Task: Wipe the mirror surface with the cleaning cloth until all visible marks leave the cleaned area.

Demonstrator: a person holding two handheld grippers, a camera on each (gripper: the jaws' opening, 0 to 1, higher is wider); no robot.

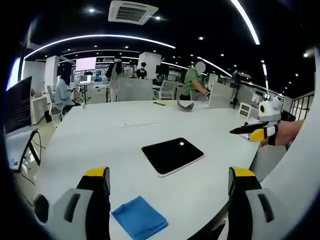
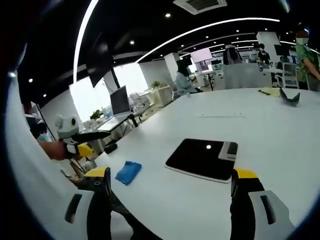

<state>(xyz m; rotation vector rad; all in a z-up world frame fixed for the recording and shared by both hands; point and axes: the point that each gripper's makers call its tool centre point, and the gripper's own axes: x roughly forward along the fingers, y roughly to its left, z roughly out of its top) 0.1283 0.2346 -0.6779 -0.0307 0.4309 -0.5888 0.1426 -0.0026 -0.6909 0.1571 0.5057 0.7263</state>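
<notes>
A flat rectangular mirror [image 1: 172, 155] with a white rim lies on the white table [image 1: 115, 135], dark with a ceiling light reflected in it. A folded blue cleaning cloth [image 1: 139, 218] lies near the table's edge, between the fingers of my left gripper [image 1: 170, 186], which is open above it and holds nothing. In the right gripper view the mirror [image 2: 202, 158] lies ahead between the fingers of my right gripper [image 2: 171, 189], open and empty, and the cloth [image 2: 128, 172] lies to its left. The other gripper [image 2: 77, 142] comes in from the left there, and the right gripper [image 1: 262, 131] from the right in the left gripper view.
A dark curved object [image 1: 185, 105] and a yellow sheet [image 1: 167, 103] lie at the table's far side. Several people [image 1: 192, 82] stand or sit beyond the table among desks, chairs and screens. A monitor [image 1: 19, 107] stands at the left.
</notes>
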